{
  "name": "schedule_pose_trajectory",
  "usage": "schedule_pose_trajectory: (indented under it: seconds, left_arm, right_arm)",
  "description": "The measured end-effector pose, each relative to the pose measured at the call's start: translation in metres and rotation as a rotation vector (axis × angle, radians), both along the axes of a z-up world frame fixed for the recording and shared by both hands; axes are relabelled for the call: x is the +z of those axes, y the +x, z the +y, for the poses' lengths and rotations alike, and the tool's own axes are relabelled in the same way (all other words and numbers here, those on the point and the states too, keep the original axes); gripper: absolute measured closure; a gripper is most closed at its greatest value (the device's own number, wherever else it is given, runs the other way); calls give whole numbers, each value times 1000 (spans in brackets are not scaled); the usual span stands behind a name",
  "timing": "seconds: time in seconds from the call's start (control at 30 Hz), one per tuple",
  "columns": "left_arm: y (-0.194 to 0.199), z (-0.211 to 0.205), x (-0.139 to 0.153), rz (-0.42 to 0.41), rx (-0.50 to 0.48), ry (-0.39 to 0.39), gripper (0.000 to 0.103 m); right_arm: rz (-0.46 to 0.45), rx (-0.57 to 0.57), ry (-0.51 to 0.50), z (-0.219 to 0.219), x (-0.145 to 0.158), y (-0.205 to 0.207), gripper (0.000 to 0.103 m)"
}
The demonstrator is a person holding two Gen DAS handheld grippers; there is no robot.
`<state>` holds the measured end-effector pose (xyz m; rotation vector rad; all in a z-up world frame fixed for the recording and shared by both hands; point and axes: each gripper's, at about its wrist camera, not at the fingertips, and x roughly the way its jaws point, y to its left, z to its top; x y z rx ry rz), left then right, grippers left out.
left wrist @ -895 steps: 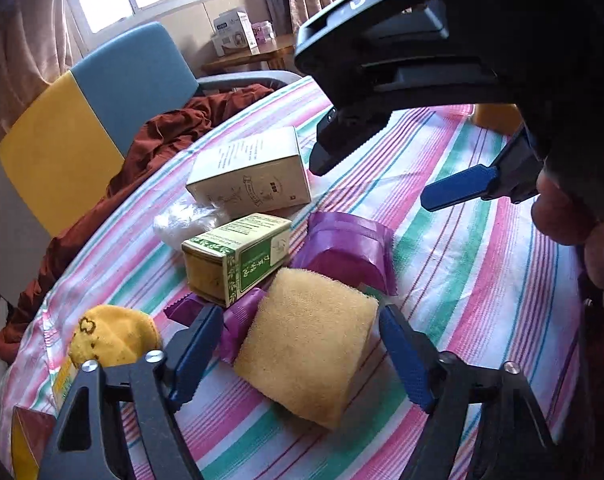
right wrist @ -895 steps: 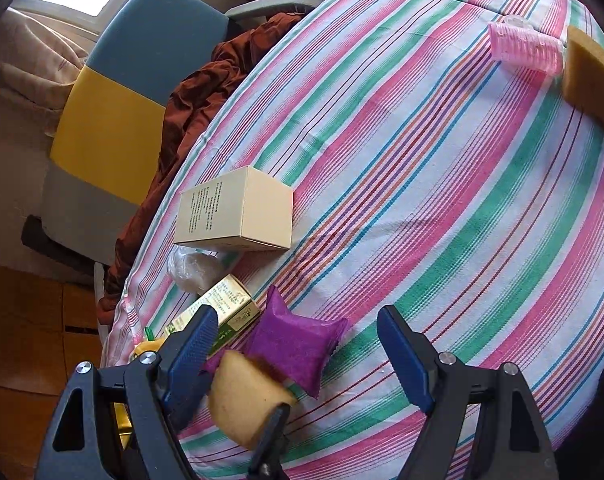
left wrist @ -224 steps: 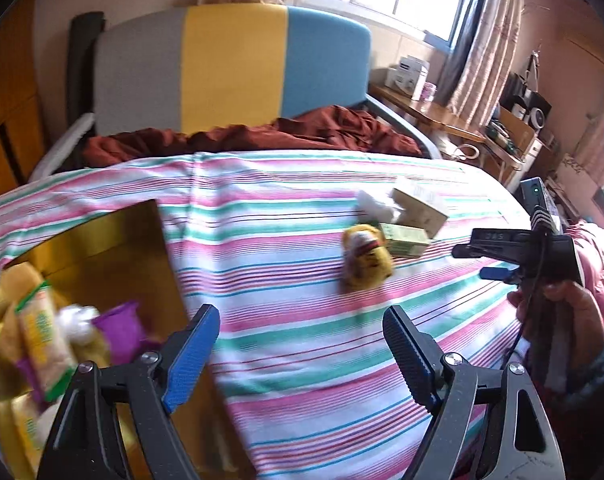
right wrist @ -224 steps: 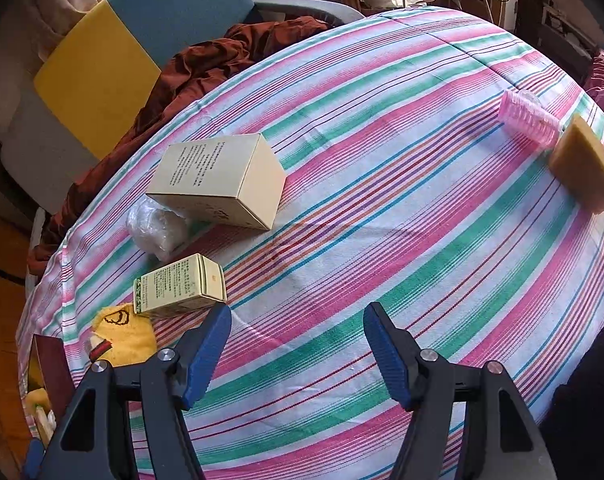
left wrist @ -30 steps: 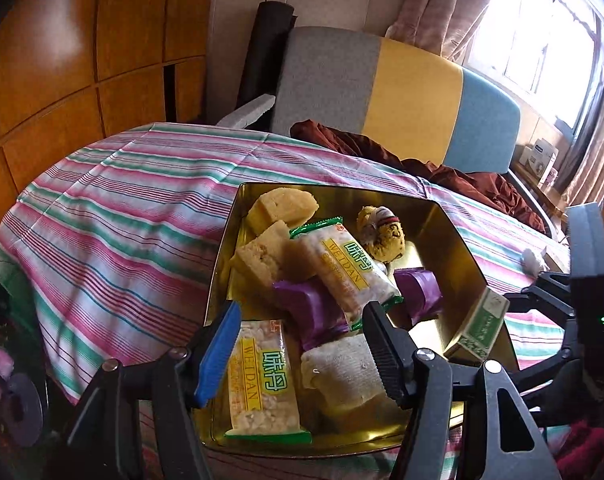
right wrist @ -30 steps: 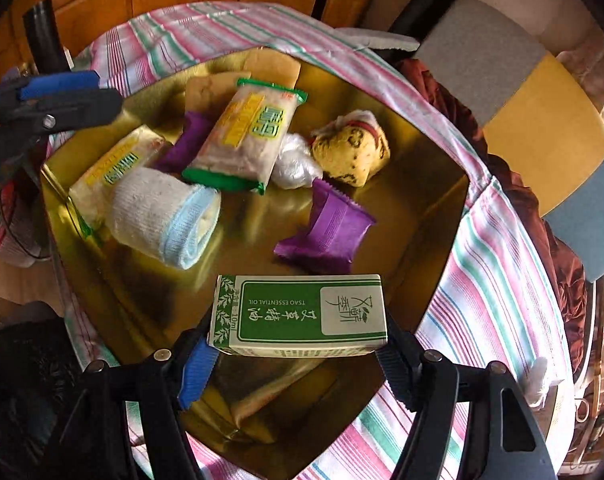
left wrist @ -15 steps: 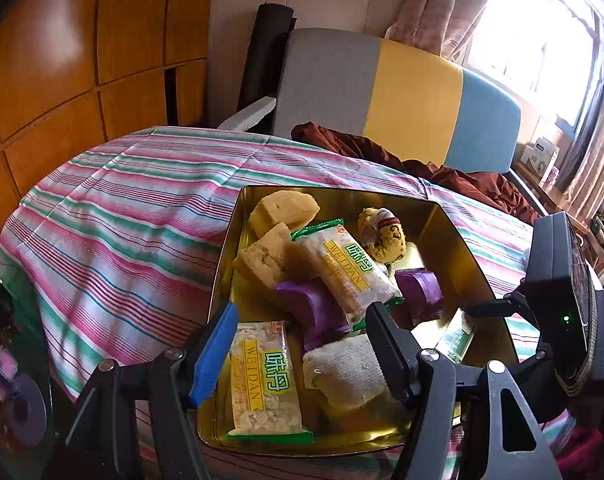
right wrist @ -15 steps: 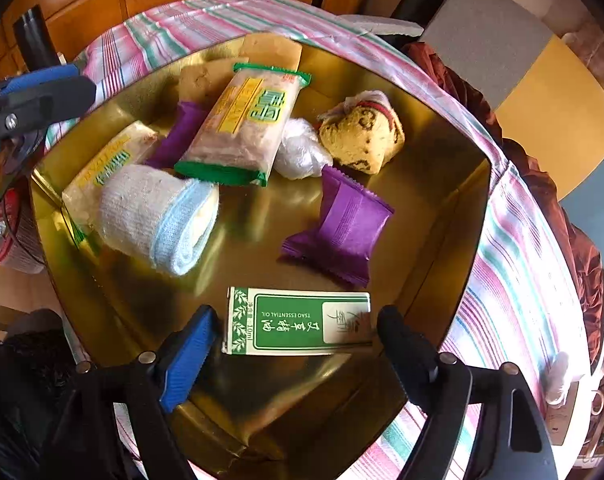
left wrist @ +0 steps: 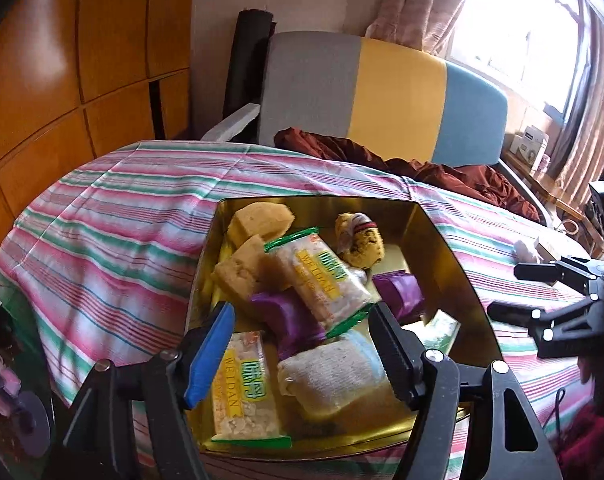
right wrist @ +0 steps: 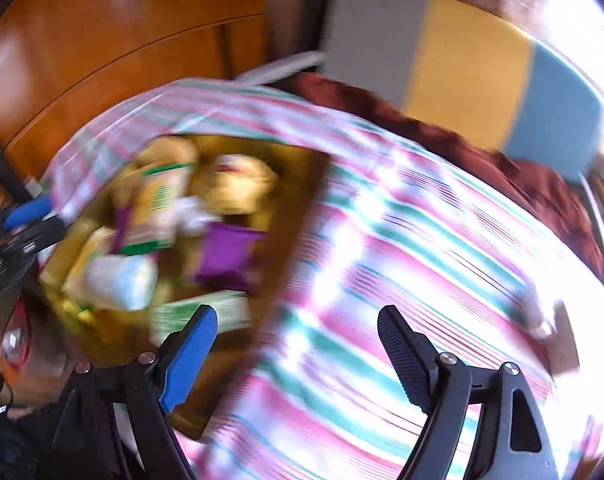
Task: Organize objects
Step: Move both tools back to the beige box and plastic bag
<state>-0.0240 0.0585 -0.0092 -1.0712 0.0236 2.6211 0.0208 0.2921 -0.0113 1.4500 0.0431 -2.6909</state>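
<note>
The green box (right wrist: 200,316) lies flat in the gold tray (left wrist: 454,264), long axis roughly crosswise. Right gripper (right wrist: 298,344) is wide and empty, and so is the left gripper (left wrist: 302,344). What's probably a leftover white wad (left wrist: 524,249) sits far right, nearer the right gripper.

Left wrist view: low and close behind the gold tray (left wrist: 454,264), looking along the left gripper (left wrist: 302,344) toward the striped chair (left wrist: 382,96). Right wrist view: blurred, higher, facing the striped tablecloth (right wrist: 382,280), tray (right wrist: 302,216) beyond its left finger. Shared: tray, tablecloth, chair.
</note>
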Motion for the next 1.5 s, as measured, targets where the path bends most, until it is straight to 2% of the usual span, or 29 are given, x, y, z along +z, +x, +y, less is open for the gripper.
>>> schedule_pose_trajectory:
  seconds: [0.23,0.43,0.5,0.6,0.77,0.93,1.07,1.13,1.2,1.33,1.5]
  left_arm:
    - [-2,39,6,-4,-93,-8,31]
    - [-1,80,7,-15,-186,-24,31]
    - [0,94,8,-18,-218,-34,31]
    - [1,115,9,-25,-263,-40,31]
    - [-1,148,10,-56,-329,-25,31]
    - [-3,177,7,-77,-374,-23,31]
    - [-6,196,5,-102,-402,-20,31]
    - [-9,205,5,-115,-412,-12,31]
    - [-10,213,6,-124,-426,-2,31]
    - [-15,235,4,-153,-454,10,31]
    - [-21,269,-8,-245,-476,38,31]
  right_arm:
    - [-17,-328,35,117,-1,23,19]
    - [-48,-549,97,215,-6,37,19]
    - [-70,-584,130,237,-11,36,19]
    - [-107,-579,177,260,-19,29,19]
    - [-169,-489,275,276,-32,3,19]
    - [-236,-387,299,284,-51,-26,19]
    - [-270,-375,291,292,-65,-40,22]
    - [-263,-377,242,293,-66,-38,40]
    - [-251,-375,211,289,-62,-31,49]
    - [-267,-428,203,280,-59,-7,51]
    - [-259,-539,149,275,-58,31,51]
